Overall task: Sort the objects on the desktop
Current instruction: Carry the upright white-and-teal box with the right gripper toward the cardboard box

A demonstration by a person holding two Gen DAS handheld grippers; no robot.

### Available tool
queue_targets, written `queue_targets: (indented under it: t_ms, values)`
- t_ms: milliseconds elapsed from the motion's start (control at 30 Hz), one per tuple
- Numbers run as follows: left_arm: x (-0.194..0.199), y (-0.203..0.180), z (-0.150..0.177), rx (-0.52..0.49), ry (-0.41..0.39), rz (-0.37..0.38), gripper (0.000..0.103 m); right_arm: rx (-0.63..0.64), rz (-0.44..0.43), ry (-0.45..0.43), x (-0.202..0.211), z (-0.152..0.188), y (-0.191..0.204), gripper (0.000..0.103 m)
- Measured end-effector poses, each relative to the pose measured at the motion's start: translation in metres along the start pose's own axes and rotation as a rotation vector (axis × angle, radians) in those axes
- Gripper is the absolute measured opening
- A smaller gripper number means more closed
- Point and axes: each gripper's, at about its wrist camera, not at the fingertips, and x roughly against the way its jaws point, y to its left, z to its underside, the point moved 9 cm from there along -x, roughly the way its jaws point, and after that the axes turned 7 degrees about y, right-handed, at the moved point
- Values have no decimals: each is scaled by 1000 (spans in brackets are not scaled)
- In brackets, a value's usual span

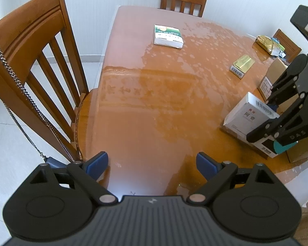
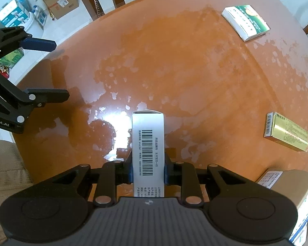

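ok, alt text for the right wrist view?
The right tongs are shut on a white barcoded box above an orange table. A gold box and a green-and-white box lie further off.

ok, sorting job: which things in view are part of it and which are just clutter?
Part of the job:
- white barcode box, clamped in the right gripper
- green-and-white box on the table
- gold box
- left gripper, open, nothing between its fingers

Just lying about:
- wooden chair
- chain strap hung on it
- cardboard carton on the floor
- crumpled packets at the table's far edge
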Motion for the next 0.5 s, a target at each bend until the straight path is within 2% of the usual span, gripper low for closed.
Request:
queue_targets:
  t_ms: [367,500]
  values:
    - [10,-15,-7,-45,-16,-15,93,-16,-31,-93,36,2,7,29]
    - [13,-26,-9,-72,-15,-29,93,-41,-79,-148,55,4,3,29]
